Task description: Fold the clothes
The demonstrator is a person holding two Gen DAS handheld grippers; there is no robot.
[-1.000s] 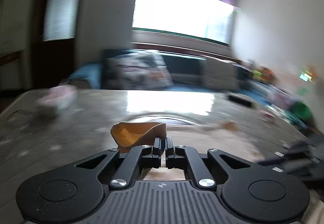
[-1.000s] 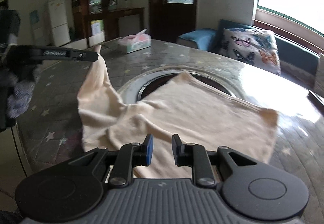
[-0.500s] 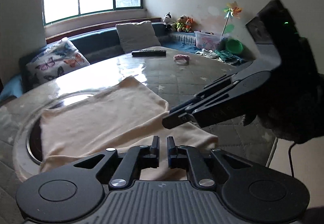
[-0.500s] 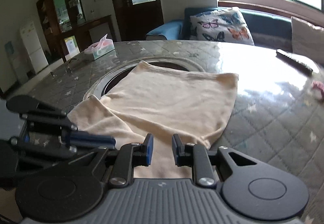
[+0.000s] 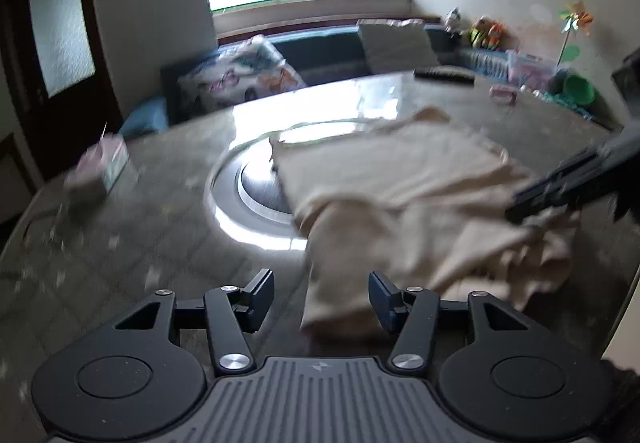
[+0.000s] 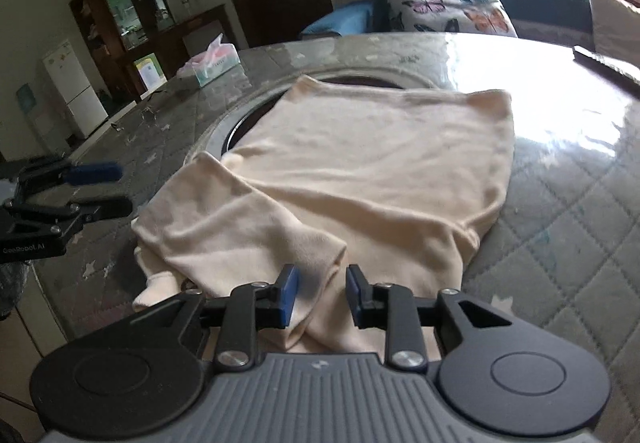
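The cream garment is soft, matt knit cloth, creased. The tabletop shows a glossy, glare-catching quilted cover. Both grippers' fingers look like matt black plastic with blue pads and shiny metal rivets.

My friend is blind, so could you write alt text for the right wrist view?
A cream garment lies partly folded on a round marble table, one flap turned over its near left side. The open right gripper hovers over the near edge; a tissue box sits behind.
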